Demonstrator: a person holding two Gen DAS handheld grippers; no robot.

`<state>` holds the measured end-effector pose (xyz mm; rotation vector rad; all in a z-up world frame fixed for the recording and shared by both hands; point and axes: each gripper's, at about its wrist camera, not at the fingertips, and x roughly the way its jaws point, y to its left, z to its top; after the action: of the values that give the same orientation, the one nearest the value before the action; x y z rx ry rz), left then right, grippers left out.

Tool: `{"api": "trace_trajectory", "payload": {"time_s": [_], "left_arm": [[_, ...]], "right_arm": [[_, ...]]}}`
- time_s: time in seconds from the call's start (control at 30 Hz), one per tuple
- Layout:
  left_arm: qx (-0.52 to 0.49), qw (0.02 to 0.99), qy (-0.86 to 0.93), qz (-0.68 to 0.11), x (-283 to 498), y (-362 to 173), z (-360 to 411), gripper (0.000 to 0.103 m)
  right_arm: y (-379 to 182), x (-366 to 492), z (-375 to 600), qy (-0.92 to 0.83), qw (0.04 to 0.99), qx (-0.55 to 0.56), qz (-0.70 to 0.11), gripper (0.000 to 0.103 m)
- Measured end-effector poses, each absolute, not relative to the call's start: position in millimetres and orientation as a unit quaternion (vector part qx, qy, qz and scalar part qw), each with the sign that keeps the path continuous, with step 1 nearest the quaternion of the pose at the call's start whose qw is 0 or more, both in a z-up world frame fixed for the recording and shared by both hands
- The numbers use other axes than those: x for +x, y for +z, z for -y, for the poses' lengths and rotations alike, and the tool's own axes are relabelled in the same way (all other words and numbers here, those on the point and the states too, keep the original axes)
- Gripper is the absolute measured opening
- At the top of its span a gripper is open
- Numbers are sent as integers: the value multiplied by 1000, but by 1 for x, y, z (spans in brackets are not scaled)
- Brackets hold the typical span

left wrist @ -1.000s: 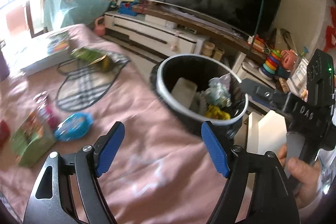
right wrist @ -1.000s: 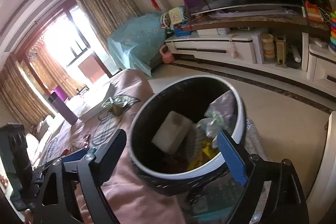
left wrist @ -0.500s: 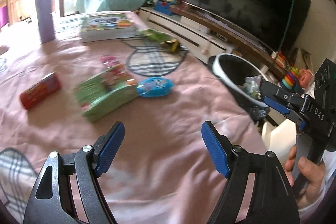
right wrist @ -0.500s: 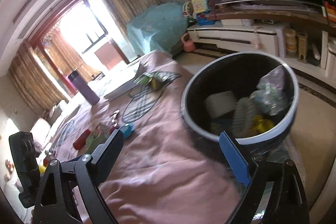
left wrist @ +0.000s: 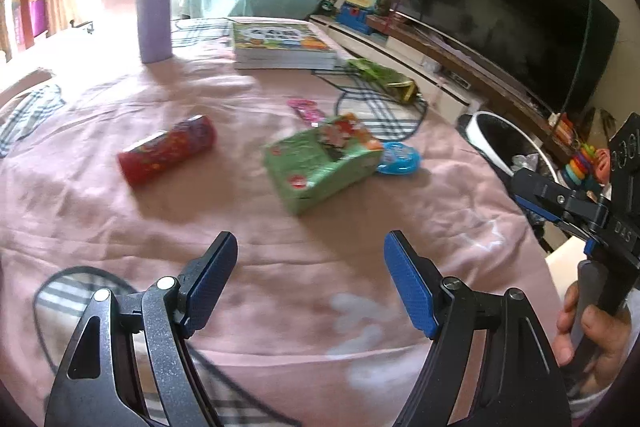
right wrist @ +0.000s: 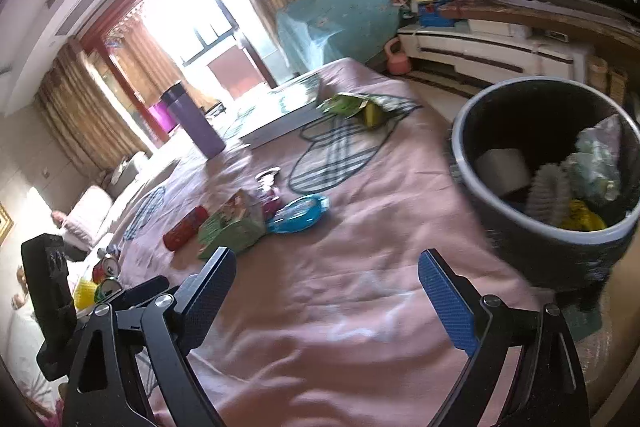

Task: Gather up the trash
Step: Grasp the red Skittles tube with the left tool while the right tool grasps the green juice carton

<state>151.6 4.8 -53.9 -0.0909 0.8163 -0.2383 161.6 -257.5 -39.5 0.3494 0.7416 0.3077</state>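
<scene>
Left wrist view has my left gripper (left wrist: 310,281) hanging over the pink bedspread (left wrist: 280,239) with its 2 blue pads spread wide and nothing between them. At 12 o'clock from it lies a green snack box (left wrist: 320,163), the nearest piece of trash; a blue round pack (left wrist: 398,157) touches the box's 3 o'clock side, a red cylindrical tube (left wrist: 168,149) sits well apart at 10 o'clock, and a green-and-gold wrapper (left wrist: 382,79) rests farther up at 1 o'clock, near a stack of books (left wrist: 280,47). A purple tumbler (left wrist: 154,5) stands at 11 o'clock and reads as a keeper, not litter. The trash bin (left wrist: 504,139) shows at 3 o'clock off the bed edge; in the right wrist view the bin (right wrist: 548,183) sits at 2 o'clock, already holding several scraps. My right gripper (right wrist: 326,291) is also spread and empty, and the hand (left wrist: 596,331) holding it shows at 4 o'clock in the left view. I judge I am between pickups, lining up on the next item. The next move calls for advancing the left gripper toward 12 o'clock, straddling the green box across its narrower side, and closing without dragging the blue pack along.
</scene>
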Motion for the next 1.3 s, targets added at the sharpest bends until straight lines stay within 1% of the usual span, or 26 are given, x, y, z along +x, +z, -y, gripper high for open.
{"api": "trace_trajectory", "payload": {"time_s": [0.53, 0.7, 1.03, 1.07, 1.13, 1.17, 1.2, 1.23, 1.27, 1.3], "left_arm": [[-14, 921, -78, -382, 183, -49, -90, 78], [-8, 915, -71, -396, 210, -57, -115, 78], [36, 907, -94, -409, 253, -72, -106, 78], [38, 906, -95, -411, 255, -73, -105, 78], [43, 904, -99, -414, 258, -77, -101, 78], [46, 902, -102, -416, 259, -80, -99, 77], [50, 901, -103, -419, 259, -82, -97, 75], [53, 900, -104, -421, 260, -84, -96, 62], [57, 896, -106, -428, 261, -87, -94, 53], [58, 895, -105, -429, 261, -88, -93, 53]], "right_arm": [[-56, 187, 166, 212, 879, 159, -397, 94], [-68, 200, 153, 220, 864, 186, -413, 93], [-87, 237, 146, 199, 850, 240, -424, 93], [-87, 240, 145, 195, 852, 239, -423, 91], [-86, 244, 143, 182, 857, 227, -426, 81], [-86, 246, 142, 173, 858, 220, -430, 66], [-87, 248, 143, 170, 858, 218, -432, 55], [-88, 248, 146, 179, 854, 231, -431, 52], [-88, 248, 147, 182, 852, 236, -431, 48], [-87, 247, 150, 187, 851, 241, -429, 45]]}}
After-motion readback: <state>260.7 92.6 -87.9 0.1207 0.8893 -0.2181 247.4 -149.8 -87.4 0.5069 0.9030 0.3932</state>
